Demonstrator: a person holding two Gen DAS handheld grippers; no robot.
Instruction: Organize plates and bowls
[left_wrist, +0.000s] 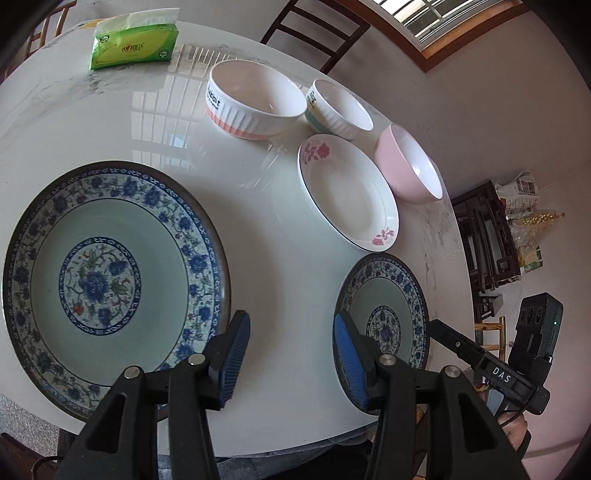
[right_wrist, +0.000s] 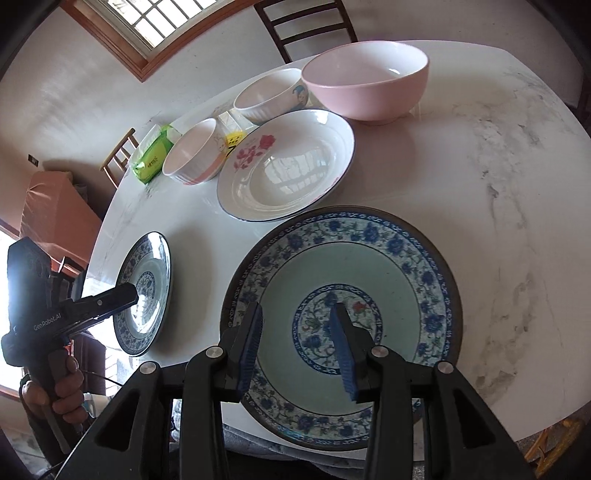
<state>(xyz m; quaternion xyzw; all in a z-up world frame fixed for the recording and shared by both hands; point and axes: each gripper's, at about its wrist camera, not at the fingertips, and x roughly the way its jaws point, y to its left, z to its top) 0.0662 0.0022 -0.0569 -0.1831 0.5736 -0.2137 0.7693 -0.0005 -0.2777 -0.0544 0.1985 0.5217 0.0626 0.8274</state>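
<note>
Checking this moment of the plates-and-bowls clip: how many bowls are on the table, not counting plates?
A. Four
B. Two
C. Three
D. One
C. Three bowls stand at the far side: the ribbed bowl with a pink band, the ribbed bowl with a green band and the plain pink bowl; the other dishes, such as the floral white plate, are plates.

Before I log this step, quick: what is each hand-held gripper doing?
Left hand-held gripper: open, holding nothing, above the table.
Right hand-held gripper: open, holding nothing, over the blue-patterned plate.
</note>
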